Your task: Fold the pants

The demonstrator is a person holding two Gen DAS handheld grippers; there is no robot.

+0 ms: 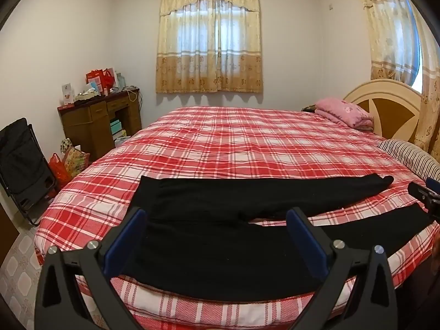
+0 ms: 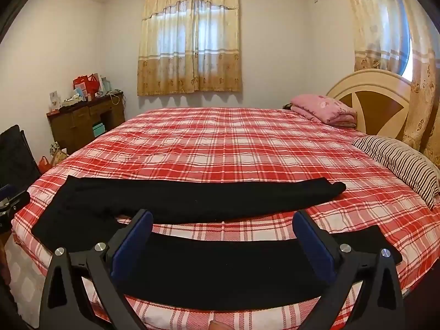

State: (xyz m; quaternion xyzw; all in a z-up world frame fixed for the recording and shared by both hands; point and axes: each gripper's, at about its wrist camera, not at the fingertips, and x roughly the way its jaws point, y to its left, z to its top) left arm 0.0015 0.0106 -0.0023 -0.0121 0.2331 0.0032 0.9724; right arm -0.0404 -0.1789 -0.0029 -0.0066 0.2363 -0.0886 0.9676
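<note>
Basically nothing is gripped yet. Bed (image 1: pixel 233 143) with red checked cover fills both views. Black pants (image 1: pixel 220 236) lie flat along its near edge, waist left, legs splayed right; far leg (image 2: pixel 220 195) and near leg (image 2: pixel 233 264) show a strip of cover between them. Left gripper (image 1: pixel 217 217) hangs over the waist end, jaws spread wide, empty. Right gripper (image 2: pixel 222 218) hangs over the near leg, also spread, empty. Risks, my read: the near leg hugs the mattress edge, so a sloppy pinch could drag it off; thin fabric could bunch, or the pads could snag the cover too.
</note>
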